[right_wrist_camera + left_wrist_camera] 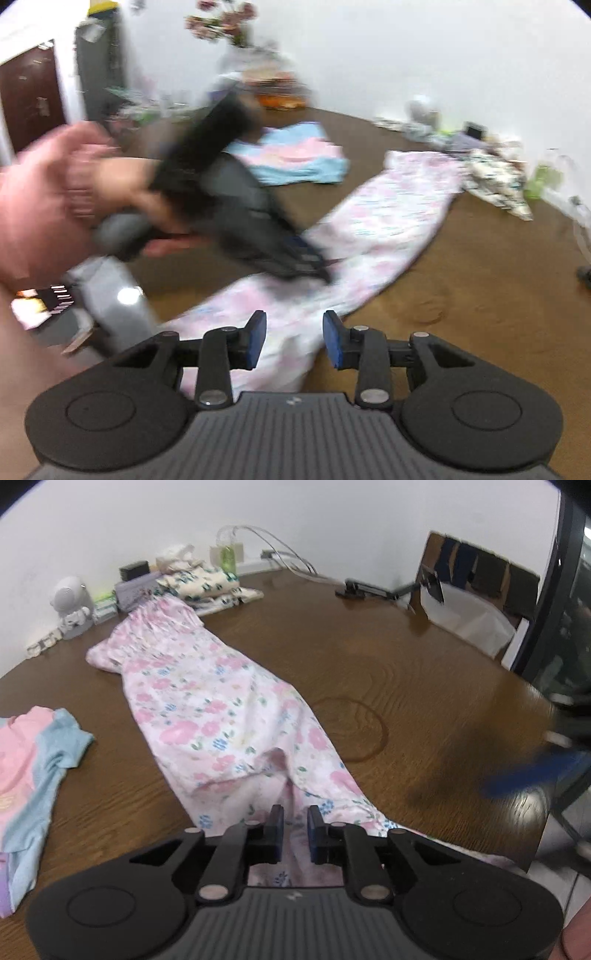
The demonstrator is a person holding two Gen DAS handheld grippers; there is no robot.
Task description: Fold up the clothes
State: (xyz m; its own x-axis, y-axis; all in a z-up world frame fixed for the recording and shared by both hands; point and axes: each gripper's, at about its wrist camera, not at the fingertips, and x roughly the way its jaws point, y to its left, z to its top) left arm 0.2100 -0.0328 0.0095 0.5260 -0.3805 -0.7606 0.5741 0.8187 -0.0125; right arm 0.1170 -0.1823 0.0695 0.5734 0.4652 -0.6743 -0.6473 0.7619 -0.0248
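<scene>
Seemingly the folding is partway. From the left wrist view, the floral pyjama trousers [207,701] lie lengthwise on the brown wooden counter [424,686], already doubled leg over leg into one long strip, waistband at the far end. By my reading the crosswise folds are still to do. The left gripper [295,821] sits over the near hem, its jaws a narrow gap apart with cloth showing between them; the pads do not appear to pinch it. A pink and blue T-shirt [33,771] lies unfolded at the left, so that is left too, while a cream patterned garment [207,583] sits folded by the wall, apparently finished. No writing is readable here.

From the right wrist view, the right gripper [294,338] has its blue pads spread and empty, above the trousers' [384,218] near end. The left gripper [314,266], held in a blurred hand [122,184], points down at the fabric. The T-shirt [295,158] lies beyond. A small card [44,302] at the left bears print too blurred to read.
</scene>
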